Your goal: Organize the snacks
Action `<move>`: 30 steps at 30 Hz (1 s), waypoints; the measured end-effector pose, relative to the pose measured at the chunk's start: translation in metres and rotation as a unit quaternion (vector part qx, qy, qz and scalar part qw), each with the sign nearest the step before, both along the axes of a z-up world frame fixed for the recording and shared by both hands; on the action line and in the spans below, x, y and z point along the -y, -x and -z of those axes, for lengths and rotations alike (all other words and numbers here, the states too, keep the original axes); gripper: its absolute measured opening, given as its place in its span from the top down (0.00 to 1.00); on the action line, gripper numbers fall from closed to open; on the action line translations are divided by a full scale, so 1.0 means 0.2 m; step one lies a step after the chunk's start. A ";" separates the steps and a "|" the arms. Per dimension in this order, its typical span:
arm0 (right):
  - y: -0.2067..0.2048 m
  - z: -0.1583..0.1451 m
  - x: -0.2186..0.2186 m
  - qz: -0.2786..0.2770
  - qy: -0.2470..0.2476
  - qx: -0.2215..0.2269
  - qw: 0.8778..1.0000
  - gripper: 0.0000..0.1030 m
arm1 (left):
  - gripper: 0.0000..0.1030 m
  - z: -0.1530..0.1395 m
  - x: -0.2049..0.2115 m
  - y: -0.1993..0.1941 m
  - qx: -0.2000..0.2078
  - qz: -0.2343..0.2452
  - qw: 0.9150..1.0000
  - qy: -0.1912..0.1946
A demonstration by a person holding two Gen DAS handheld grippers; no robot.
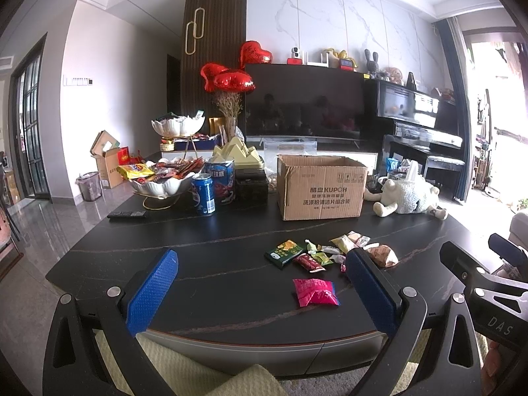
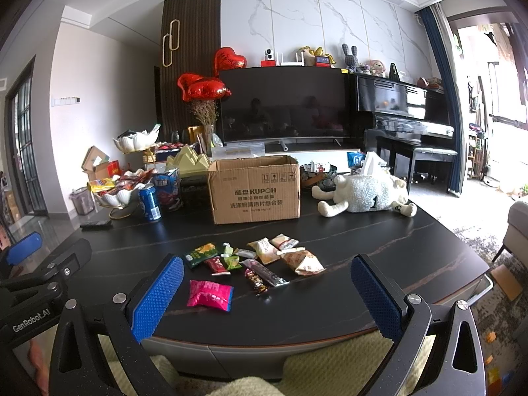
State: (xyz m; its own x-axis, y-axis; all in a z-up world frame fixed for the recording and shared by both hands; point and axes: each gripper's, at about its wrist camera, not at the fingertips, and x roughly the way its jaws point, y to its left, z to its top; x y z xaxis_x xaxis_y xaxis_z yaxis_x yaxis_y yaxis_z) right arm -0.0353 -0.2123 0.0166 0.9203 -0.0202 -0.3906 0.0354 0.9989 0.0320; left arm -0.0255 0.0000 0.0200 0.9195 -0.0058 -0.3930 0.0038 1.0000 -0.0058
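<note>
My left gripper [image 1: 260, 293] is spread wide with nothing between its blue pads, and my right gripper [image 2: 267, 297] gapes just as wide, empty too. Both hover level at the near edge of the dark table [image 2: 379, 237], side by side. The snack packets [image 2: 264, 257] lie scattered ahead, the pink packet [image 2: 209, 295] nearest, the cardboard box [image 2: 255, 189] behind them.

Dark table [image 2: 379, 264] bears snack packets [image 2: 260, 259], cardboard box [image 2: 255, 193], plush sheep [image 2: 366, 194]
</note>
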 end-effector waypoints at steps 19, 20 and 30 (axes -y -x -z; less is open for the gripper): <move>-0.04 0.00 -0.03 -0.008 -0.005 -0.020 1.000 0.00 | 0.00 -0.01 0.02 -0.04 -0.012 0.012 1.000 0.001; -0.05 0.00 -0.03 -0.009 -0.006 -0.022 1.000 0.00 | 0.00 -0.01 0.03 -0.05 -0.014 0.014 1.000 0.000; -0.25 0.15 0.00 -0.022 -0.002 -0.066 0.998 0.00 | 0.00 0.15 0.06 -0.23 -0.067 0.039 0.997 -0.002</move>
